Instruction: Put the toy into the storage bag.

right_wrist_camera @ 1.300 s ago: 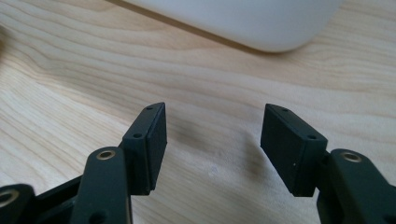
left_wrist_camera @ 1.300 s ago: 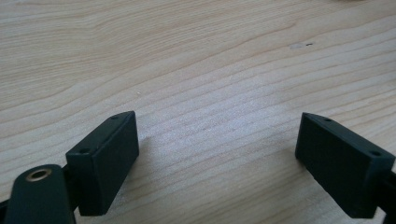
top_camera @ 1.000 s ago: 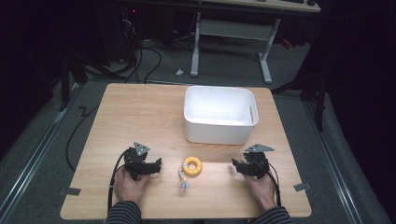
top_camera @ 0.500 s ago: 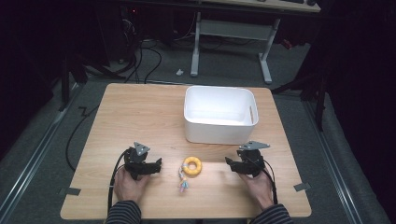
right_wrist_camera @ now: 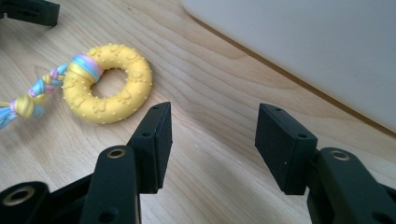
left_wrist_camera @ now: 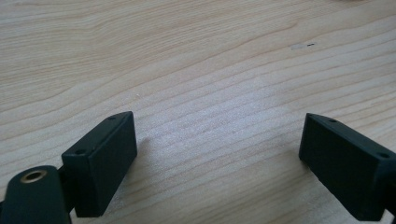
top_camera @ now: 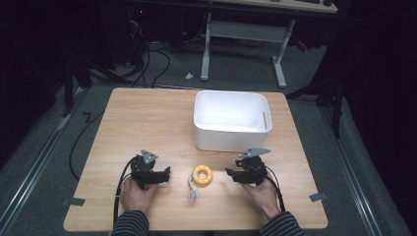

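Against the frame a second back: right gripper [top_camera: 230, 172] shifted leftward across the table [top_camera: 147, 118], now nearer the yellow ring toy [top_camera: 202, 174]; jaws just been closing, standing narrower than before, with nothing between them. Left gripper [top_camera: 168, 172] unmoved on the near left side of the table. Ring toy and white bin [top_camera: 231, 140] in the same places as earlier.

Right gripper [right_wrist_camera: 211, 135] half open, released, empty: bare wood between the two black jaws in the right gripper view, ring toy [right_wrist_camera: 108, 84] lying just ahead and to the left of the jaws, not touched. Braided pastel rope [right_wrist_camera: 32, 98] tied through the ring, trailing away from it over the table. White bin wall [right_wrist_camera: 303, 51] close by on the other side.

Left gripper [left_wrist_camera: 217, 140] wide open, empty, jaws low over plain wood [left_wrist_camera: 210, 70], gripping nothing.

Ring toy flat on the table between the two grippers, just in front of the bin, outside it.
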Available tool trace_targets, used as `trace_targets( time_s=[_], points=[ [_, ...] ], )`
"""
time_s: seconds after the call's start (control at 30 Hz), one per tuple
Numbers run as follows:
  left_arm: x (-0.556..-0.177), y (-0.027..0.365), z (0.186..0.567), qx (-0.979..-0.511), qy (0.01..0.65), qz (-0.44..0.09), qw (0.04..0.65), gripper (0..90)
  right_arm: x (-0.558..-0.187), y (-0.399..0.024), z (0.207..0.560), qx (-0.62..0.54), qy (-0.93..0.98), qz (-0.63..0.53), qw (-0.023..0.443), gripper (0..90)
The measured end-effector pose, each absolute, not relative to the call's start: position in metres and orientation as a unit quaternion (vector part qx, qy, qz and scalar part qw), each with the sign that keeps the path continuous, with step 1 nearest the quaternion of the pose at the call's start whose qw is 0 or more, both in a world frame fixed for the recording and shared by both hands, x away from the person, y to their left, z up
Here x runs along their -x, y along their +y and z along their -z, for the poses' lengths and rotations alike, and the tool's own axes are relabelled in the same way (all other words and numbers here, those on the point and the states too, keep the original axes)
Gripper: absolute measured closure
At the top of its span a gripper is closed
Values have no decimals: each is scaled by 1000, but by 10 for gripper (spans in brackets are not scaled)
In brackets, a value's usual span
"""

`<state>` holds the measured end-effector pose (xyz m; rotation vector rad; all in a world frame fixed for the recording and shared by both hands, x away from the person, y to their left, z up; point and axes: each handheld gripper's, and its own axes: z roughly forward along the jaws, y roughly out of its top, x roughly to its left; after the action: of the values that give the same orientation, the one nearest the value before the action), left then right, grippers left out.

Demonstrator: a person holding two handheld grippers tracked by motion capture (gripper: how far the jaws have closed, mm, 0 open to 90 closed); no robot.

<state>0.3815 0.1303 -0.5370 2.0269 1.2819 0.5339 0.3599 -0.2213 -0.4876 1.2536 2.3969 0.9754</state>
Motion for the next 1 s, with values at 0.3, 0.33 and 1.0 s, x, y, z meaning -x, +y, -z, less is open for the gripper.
trace_targets(
  time_s=[0.3, 0.33, 1.0],
  points=[
    [-382, 130, 537, -777, 491, -205, 336, 113, -366, -199, 484, -405, 843, -332, 119, 477],
    [-382, 130, 537, -777, 492, -205, 336, 113, -367, -196, 483, -405, 843, -334, 116, 478],
    [-382, 130, 537, -777, 491, -205, 336, 113, -383, -157, 490, -388, 870, -296, 71, 512]
  ],
)
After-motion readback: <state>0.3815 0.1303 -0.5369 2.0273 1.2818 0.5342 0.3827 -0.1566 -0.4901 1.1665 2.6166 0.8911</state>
